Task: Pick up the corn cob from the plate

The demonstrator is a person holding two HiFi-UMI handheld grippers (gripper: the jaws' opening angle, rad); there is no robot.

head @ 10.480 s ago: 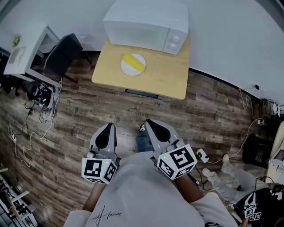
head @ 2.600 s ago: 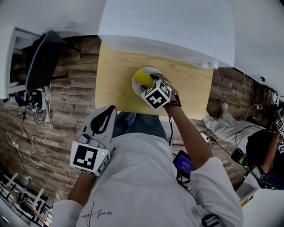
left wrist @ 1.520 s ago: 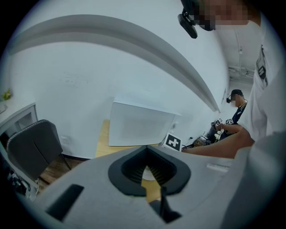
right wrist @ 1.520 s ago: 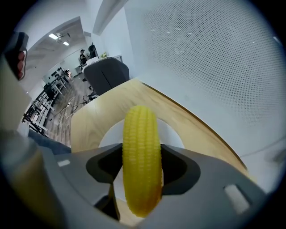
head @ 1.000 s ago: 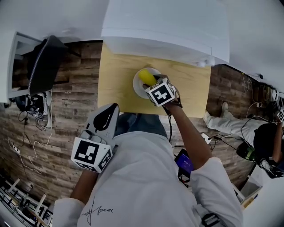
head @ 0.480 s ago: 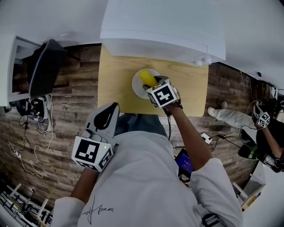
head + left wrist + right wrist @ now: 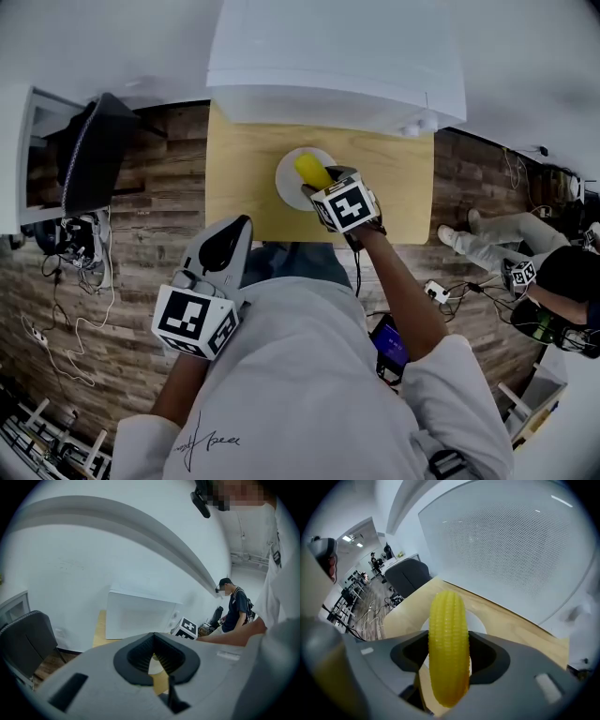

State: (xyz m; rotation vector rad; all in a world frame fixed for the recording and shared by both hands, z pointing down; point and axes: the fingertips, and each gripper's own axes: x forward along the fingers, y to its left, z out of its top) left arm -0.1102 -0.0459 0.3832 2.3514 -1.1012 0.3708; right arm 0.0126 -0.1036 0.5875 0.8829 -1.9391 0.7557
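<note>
A yellow corn cob (image 7: 311, 171) is clamped across its middle by my right gripper (image 7: 323, 184), just above the white plate (image 7: 286, 180) on the wooden table (image 7: 244, 192). In the right gripper view the corn cob (image 7: 448, 644) stands between both pads of my right gripper (image 7: 449, 656), its upper end sticking out beyond them over the plate (image 7: 482, 623). My left gripper (image 7: 232, 239) hangs near my waist, short of the table's front edge, jaws together and empty. In the left gripper view my left gripper (image 7: 154, 641) points toward the table.
A white microwave (image 7: 328, 56) fills the back of the table, close behind the plate. A dark chair (image 7: 89, 150) stands to the left on the wood floor, with cables (image 7: 56, 281) nearby. Another person (image 7: 553, 295) sits at the right.
My right gripper has lifted slightly and rolled a little with the corn cob in it. The left gripper has stayed where it was.
</note>
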